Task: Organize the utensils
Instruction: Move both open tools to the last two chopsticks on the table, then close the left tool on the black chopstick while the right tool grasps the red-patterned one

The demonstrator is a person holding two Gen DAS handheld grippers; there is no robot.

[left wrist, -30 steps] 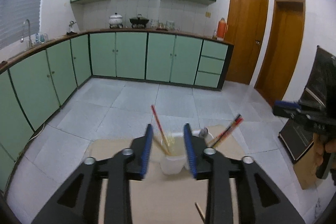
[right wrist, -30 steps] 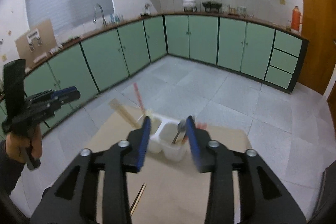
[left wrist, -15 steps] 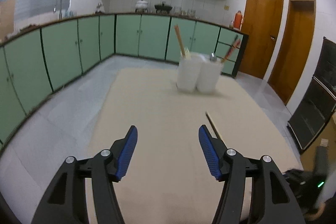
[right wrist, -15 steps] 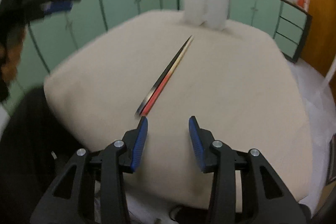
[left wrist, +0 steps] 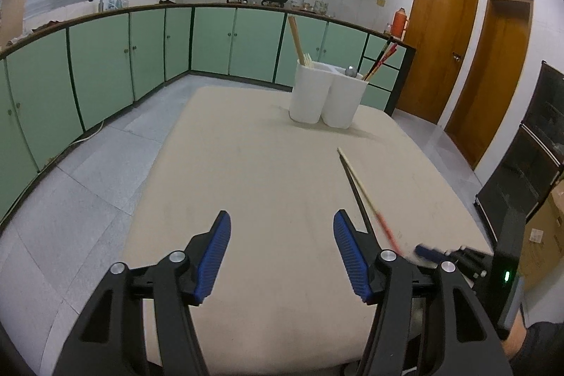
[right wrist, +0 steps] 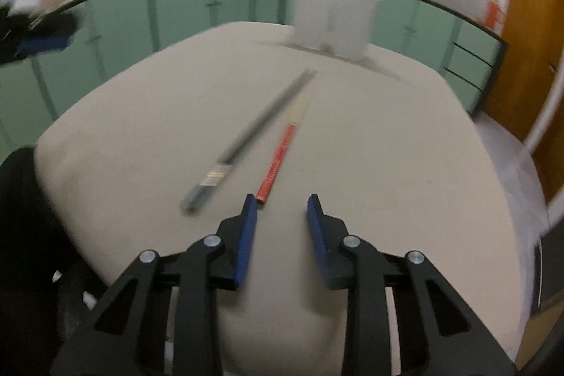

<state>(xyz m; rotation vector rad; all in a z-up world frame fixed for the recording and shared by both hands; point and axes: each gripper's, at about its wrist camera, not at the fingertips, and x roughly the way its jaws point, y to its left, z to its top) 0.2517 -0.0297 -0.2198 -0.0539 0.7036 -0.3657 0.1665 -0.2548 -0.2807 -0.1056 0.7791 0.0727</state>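
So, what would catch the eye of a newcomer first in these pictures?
Probably the two loose chopsticks, one dark and one red-handled, lying side by side on the beige table just ahead of the open right gripper. Next, the white utensil holder at the far end, with utensils standing in it.

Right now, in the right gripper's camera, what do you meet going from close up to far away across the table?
Right gripper with nothing between its blue pads, then the red-handled chopstick lying on the table, then the white utensil holder at the far edge, then the green cabinets behind it.
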